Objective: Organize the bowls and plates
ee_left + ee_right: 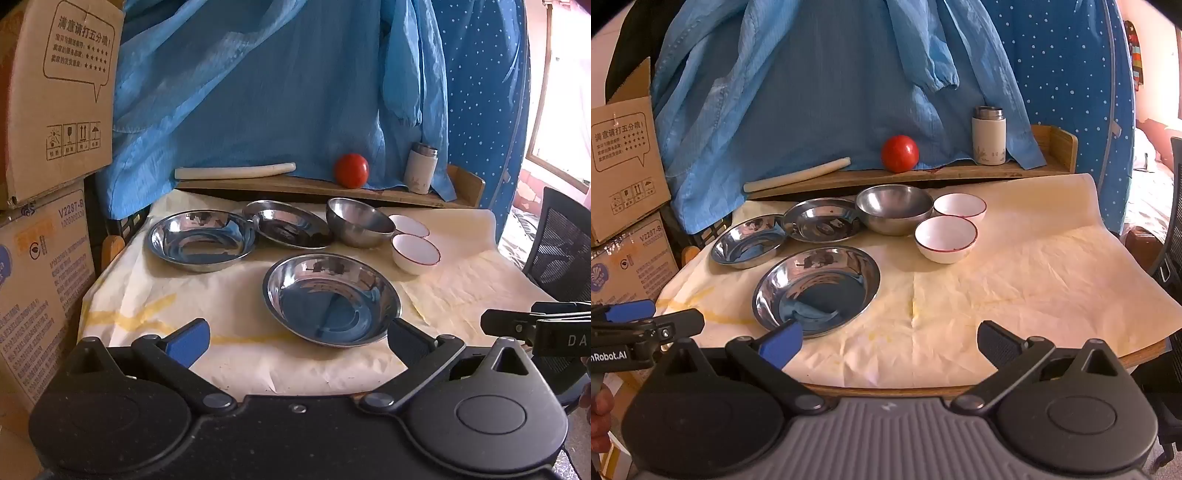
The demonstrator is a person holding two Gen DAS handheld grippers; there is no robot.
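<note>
Three shallow steel plates lie on the paper-covered table (1015, 280): a near plate (332, 299) (816, 291), a left plate (201, 240) (748, 240) and a back plate (290, 223) (822, 219). To their right stand a steel bowl (358, 221) (894, 208) and two white red-rimmed bowls (415, 253) (945, 238), one behind the other. My left gripper (297, 338) is open just short of the near plate, holding nothing. My right gripper (888, 341) hangs open over the table's front edge, right of that plate, also holding nothing.
At the back, a wooden shelf (960, 171) holds a red tomato (899, 153), a white flask (989, 134) and a white roll (798, 175). Blue cloth hangs behind. Cardboard boxes (55, 110) are stacked at the left, and a mesh chair (561, 251) stands to the right.
</note>
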